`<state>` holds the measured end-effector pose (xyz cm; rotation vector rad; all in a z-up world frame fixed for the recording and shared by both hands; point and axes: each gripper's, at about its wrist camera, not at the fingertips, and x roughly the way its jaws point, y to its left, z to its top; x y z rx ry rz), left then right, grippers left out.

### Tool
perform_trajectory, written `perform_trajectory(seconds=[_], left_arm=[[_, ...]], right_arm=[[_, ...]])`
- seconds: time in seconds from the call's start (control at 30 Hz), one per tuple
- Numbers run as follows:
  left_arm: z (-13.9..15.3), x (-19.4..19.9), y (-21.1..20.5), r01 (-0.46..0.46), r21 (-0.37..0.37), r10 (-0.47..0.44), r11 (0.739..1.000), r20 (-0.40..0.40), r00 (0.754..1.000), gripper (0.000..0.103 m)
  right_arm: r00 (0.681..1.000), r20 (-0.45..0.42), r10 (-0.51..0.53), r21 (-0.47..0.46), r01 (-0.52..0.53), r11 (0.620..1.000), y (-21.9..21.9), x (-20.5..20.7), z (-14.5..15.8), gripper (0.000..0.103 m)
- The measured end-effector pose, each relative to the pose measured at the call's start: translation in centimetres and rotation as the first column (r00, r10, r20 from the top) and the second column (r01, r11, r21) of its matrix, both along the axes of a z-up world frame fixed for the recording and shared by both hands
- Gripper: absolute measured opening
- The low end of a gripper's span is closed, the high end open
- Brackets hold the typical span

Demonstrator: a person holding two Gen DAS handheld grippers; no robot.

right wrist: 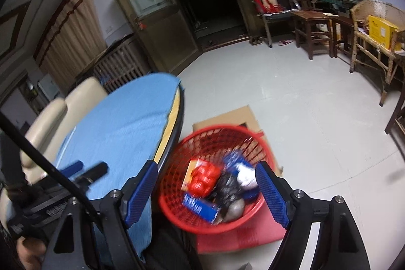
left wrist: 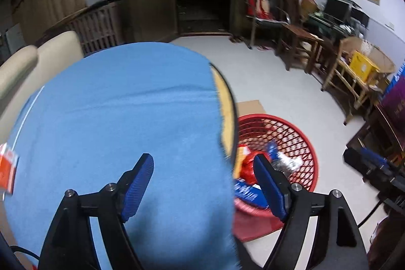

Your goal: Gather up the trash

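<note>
A round bench [left wrist: 229,103] with a pale wooden top and dark rim carries a blue, softly napped cloth [left wrist: 114,118] that covers all but a strip along its right edge. On the grey floor [right wrist: 316,105] just beside that edge stands a red plastic basket [right wrist: 263,143] with a round rim and open lattice walls, set on a flat piece of brown cardboard [right wrist: 235,115] and a red mat [right wrist: 243,237]. The trash lies inside the basket: a red crinkled packet [right wrist: 205,177], a blue printed box [right wrist: 200,206], a black wrapper [right wrist: 227,186] and a white crumpled piece [right wrist: 246,175]. At the bench's left edge lies an orange-and-white packet [left wrist: 7,168]. The left gripper [left wrist: 202,184] hangs over the bench's right edge, its ribbed blue pads spread wide with nothing between them. The right gripper [right wrist: 206,190] hovers above the basket, equally wide and empty. Cream cushioned seats [right wrist: 63,108], wooden chairs and a dark doorway fill the room behind.
</note>
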<state>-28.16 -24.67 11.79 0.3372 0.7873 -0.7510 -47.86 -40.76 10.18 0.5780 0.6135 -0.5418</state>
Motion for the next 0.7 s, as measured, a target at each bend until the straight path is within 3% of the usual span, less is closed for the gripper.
perform_trajectory(seconds=[0.13,0.33,0.7], left_arm=[[-0.1,0.3,3.7,-0.063,-0.016,0.063,0.998,-0.006,0.998,0.082],[-1.1,0.5,6.9,-0.106,-0.036,0.104,0.994,-0.05,0.993,0.082],[-1.7,-0.2,7.0,-0.074,-0.025,0.074,0.997,-0.035,0.997,0.088]], right_arm=[[0.998,-0.055,0.039,-0.013,-0.039,0.999,3.4,0.9,-1.7,0.086],[0.997,-0.076,0.015,-0.047,-0.018,0.999,6.5,0.6,-3.1,0.09],[0.997,-0.073,-0.019,-0.07,0.014,0.997,7.2,0.6,-3.2,0.09]])
